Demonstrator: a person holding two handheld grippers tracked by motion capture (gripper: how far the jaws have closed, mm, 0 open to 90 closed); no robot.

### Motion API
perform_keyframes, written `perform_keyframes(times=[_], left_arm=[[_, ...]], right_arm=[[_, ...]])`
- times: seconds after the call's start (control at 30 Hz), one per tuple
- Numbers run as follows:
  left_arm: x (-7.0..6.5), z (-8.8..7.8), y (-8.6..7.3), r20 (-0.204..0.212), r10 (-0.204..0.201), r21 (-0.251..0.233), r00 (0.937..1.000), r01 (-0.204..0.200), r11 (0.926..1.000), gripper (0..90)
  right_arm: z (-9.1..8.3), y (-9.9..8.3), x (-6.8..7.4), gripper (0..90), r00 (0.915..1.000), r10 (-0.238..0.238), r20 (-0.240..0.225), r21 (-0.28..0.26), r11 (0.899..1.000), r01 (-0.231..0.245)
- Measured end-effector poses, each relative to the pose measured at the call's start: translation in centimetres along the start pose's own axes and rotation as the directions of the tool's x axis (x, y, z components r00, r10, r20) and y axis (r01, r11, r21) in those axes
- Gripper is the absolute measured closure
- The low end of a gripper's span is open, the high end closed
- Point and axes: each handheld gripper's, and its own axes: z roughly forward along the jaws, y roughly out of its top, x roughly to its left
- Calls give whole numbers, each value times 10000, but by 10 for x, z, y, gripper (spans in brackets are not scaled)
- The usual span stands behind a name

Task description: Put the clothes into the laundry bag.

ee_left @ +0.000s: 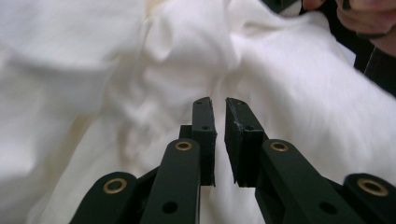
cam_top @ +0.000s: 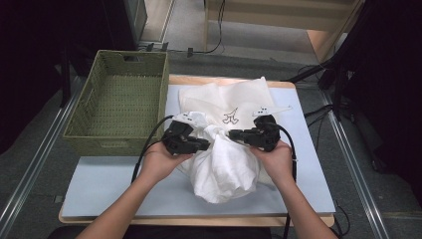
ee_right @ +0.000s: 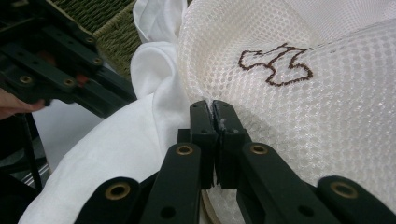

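A white mesh bag (cam_top: pixel 229 97) with a brown stitched figure (cam_top: pixel 230 117) lies on the table, and a white garment (cam_top: pixel 226 169) bulges out of its near end. My left gripper (cam_top: pixel 206 144) points right at the garment's left side. In the left gripper view its jaws (ee_left: pixel 218 101) stand a narrow gap apart with nothing between them, the white garment (ee_left: pixel 280 70) just beyond. My right gripper (cam_top: pixel 231 133) points left from the other side. It is shut (ee_right: pixel 213 105) on the rim of the mesh bag (ee_right: pixel 289 116), below the stitched figure (ee_right: pixel 275 70).
A green woven basket (cam_top: pixel 119 99) stands at the table's left, close beside the left gripper. The pale blue table top (cam_top: pixel 99 184) has free room in front and to the right. Floor rails run along both sides of the table.
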Motion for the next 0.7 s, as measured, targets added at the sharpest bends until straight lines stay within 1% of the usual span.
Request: perform_keyframes(times=[0.03,0.1,0.13,0.17,0.2,0.23,0.27,0.37,0.4,0.43,0.47,0.5,0.53,0.57,0.63,0.7], left_arm=[[2,-5,-5,-150,6,76,9999,-5,10000,848],[6,-13,-18,-546,-2,199,9985,13,9998,898],[9,-16,-24,-655,-65,224,9978,80,9997,900],[13,-19,-31,-629,-246,230,9977,261,9994,900],[17,-21,-38,-752,-434,254,9962,454,9986,900],[20,-23,-45,-849,-576,293,9947,603,9978,900],[23,-23,-51,-973,-628,414,9933,671,9969,900],[32,-20,-68,-1377,-856,611,9868,947,9936,900],[34,-18,-72,-1481,-992,596,9840,1090,9923,900],[37,-16,-75,-1541,-1217,595,9805,1322,9894,900],[40,-13,-78,-1609,-1360,645,9776,1479,9869,900],[42,-10,-80,-1665,-1402,734,9760,1541,9853,900],[43,-6,-81,-1692,-1530,732,9736,1672,9832,900],[43,-2,-81,-1647,-1620,722,9729,1757,9818,900],[40,7,-79,-1621,-1455,795,9760,1599,9839,900],[36,16,-75,-1688,-1307,652,9769,1434,9875,900]], right_arm=[[0,0,0,894,10000,4,2,-10,10000,-4],[0,0,0,894,10000,-13,1,1,10000,13],[0,0,-1,894,10000,-8,-2,-1,10000,8],[0,0,-1,893,10000,3,-3,-2,10000,-3],[-1,0,-1,894,10000,3,-7,-2,10000,-3],[-1,0,-1,894,10000,4,-10,7,10000,-4],[-1,0,-1,894,10000,12,0,-5,10000,-12],[-1,1,-1,894,10000,16,-1,-8,10000,-16],[-1,1,-1,894,10000,15,-4,-4,10000,-15],[-1,1,-1,894,10000,1,6,-5,10000,-1],[-2,1,-1,894,10000,-23,4,-15,10000,23],[-2,1,-1,894,10000,-5,-4,-28,10000,5],[-2,1,-1,893,10000,13,-30,-31,10000,-13],[-2,1,-1,893,10000,4,-25,-36,10000,-4],[-3,1,-1,894,10000,-6,-26,-37,10000,6],[-3,1,-1,893,10000,9,-18,-44,10000,-9]])
